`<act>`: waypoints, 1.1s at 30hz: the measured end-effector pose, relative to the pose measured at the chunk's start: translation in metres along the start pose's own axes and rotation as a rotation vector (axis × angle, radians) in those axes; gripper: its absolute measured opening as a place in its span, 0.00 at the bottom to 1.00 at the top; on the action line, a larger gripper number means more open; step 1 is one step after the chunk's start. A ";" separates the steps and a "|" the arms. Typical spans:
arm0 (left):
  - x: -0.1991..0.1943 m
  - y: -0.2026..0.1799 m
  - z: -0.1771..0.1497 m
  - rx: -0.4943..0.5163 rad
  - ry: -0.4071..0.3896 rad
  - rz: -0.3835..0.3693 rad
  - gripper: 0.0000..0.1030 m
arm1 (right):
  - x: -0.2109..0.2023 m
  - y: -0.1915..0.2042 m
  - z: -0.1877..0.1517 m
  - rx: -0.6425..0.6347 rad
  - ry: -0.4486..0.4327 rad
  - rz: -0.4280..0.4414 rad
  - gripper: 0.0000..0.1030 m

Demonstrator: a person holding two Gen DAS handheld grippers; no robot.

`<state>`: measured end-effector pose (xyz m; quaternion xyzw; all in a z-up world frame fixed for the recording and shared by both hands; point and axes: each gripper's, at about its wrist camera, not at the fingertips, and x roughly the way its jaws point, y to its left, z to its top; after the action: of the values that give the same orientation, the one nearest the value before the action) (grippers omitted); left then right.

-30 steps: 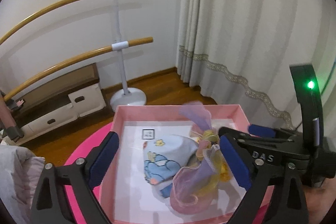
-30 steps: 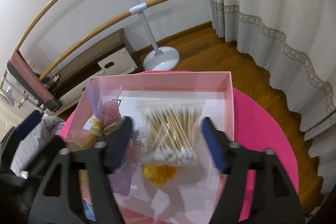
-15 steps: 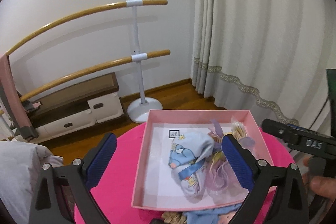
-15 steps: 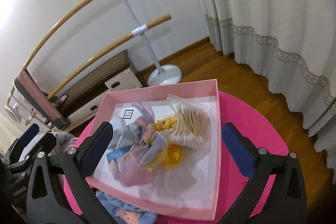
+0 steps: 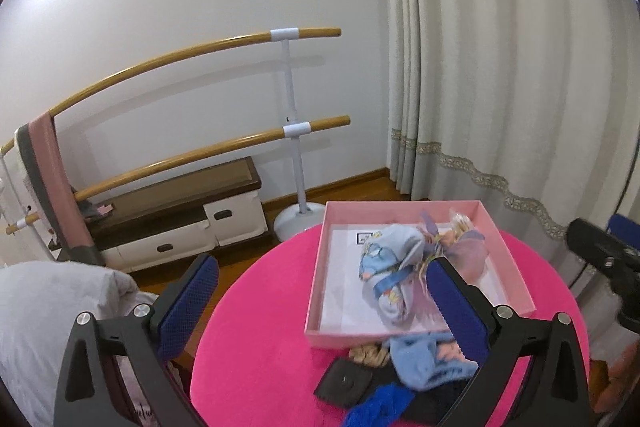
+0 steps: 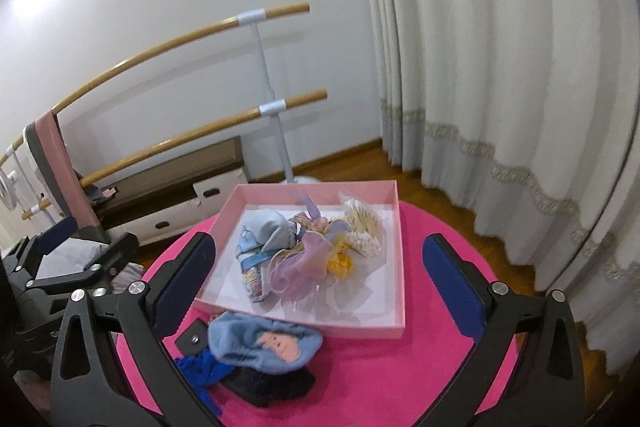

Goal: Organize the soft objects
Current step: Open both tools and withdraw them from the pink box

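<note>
A pink box (image 6: 401,259) (image 5: 516,267) stands on a round pink table (image 6: 440,367) (image 5: 256,339). It holds a light blue printed cloth (image 6: 260,239) (image 5: 384,259), a pink-purple organza bow (image 6: 304,263) (image 5: 468,255), a yellow soft item (image 6: 340,261) and a bag of cotton swabs (image 6: 362,227). In front of the box lie a light blue sock with a face print (image 6: 264,345) (image 5: 424,359), a dark blue cloth (image 6: 200,371) and a black piece (image 6: 272,387). My left gripper (image 5: 324,311) and right gripper (image 6: 320,279) are open and empty, held above the table's near side.
A ballet barre stand (image 5: 296,147) and a low wooden bench with white drawers (image 5: 180,211) stand by the wall. A cream curtain (image 6: 500,67) hangs at the right. A grey cushion (image 5: 36,319) is at the left. The wooden floor (image 6: 440,187) surrounds the table.
Both grippers have pulled back and up from the box. The right gripper let go of the swab bag, which now lies in the box. The socks in front came into view.
</note>
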<state>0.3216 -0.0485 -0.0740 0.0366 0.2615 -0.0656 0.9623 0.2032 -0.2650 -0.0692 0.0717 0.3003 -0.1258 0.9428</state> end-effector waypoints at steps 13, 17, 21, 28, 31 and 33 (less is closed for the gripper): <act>-0.096 0.012 -0.064 -0.034 -0.001 0.036 1.00 | -0.101 0.015 -0.058 -0.039 -0.137 -0.049 1.00; -0.125 0.012 -0.080 -0.042 -0.008 0.034 1.00 | -0.118 0.018 -0.078 -0.041 -0.138 -0.063 1.00; -0.157 0.011 -0.093 -0.040 -0.026 0.036 1.00 | -0.137 0.016 -0.094 -0.025 -0.140 -0.057 1.00; -0.207 0.012 -0.113 -0.046 -0.078 0.030 1.00 | -0.176 0.017 -0.106 -0.033 -0.175 -0.059 1.00; -0.221 0.011 -0.118 -0.055 -0.089 0.021 1.00 | -0.186 0.018 -0.109 -0.033 -0.191 -0.049 1.00; -0.233 0.011 -0.124 -0.057 -0.095 0.020 1.00 | -0.188 0.019 -0.109 -0.036 -0.192 -0.052 1.00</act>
<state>0.0623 0.0007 -0.0621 0.0087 0.2170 -0.0501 0.9748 0.0006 -0.1874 -0.0465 0.0345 0.2127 -0.1509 0.9648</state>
